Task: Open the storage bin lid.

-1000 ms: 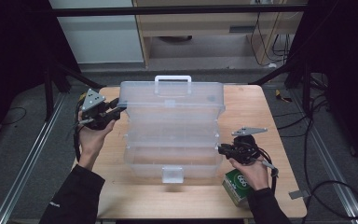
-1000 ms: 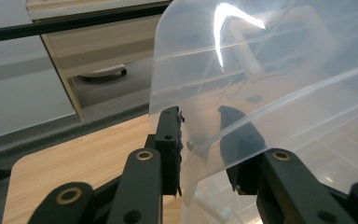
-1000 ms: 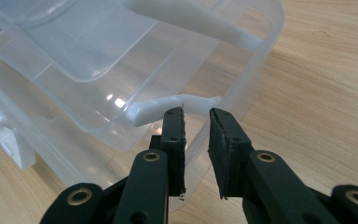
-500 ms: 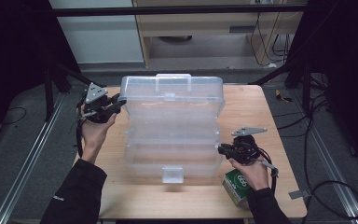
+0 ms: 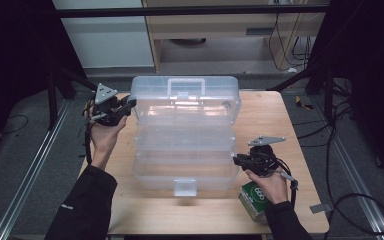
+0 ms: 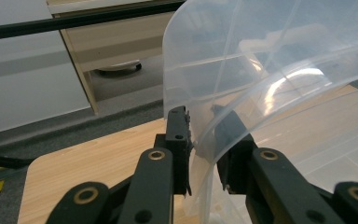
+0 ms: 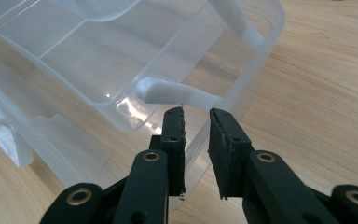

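While the clear box [image 5: 185,132] sits mid-worktop [image 5: 280,125] with its tiers spread open, the left tongs [image 5: 128,104] are at its 10 o'clock corner, clamped on the lid [image 6: 242,84] edge; in the left gripper view the thin clear wall runs between the two black jaws. At the box's 4 o'clock, the right tongs [image 5: 237,160] stand apart just beside the lower tray wall, a white hinge arm [image 7: 177,93] just ahead of the tips. A green carton [image 5: 255,200] lies under the right hand [image 5: 267,182] at 5 o'clock.
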